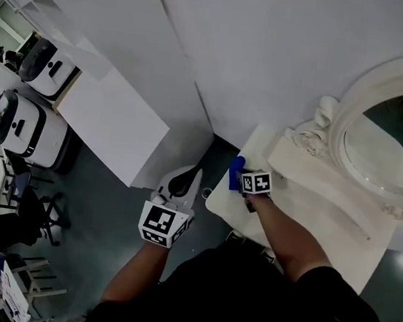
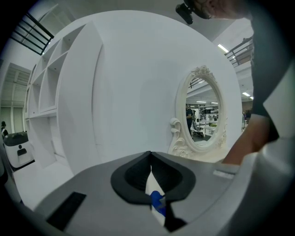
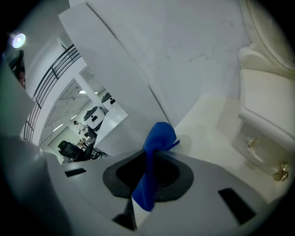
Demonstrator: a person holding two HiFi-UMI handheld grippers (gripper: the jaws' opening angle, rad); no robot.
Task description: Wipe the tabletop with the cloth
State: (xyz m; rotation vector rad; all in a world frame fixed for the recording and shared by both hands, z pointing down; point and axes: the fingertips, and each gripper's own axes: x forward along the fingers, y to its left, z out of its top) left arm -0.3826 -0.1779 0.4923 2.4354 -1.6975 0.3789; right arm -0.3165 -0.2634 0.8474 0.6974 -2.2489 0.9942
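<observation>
Filling the upper part of the head view, a plain white wall stands behind a cream, curve-edged worktop. At the back of that worktop an oval mirror in an ornate cream frame leans toward the wall. The person's bare right forearm stretches forward over the worktop's near left corner, carrying the right claw close to the left edge. The bare left forearm reaches forward beside it, holding the left claw off the worktop, above the grey floor. In the left gripper view this claw has its jaws together at the tips with nothing between them. The right claw is clamped on a bright blue cloth, which bunches above the jaws and hangs down behind them, just over the worktop's left edge.
</observation>
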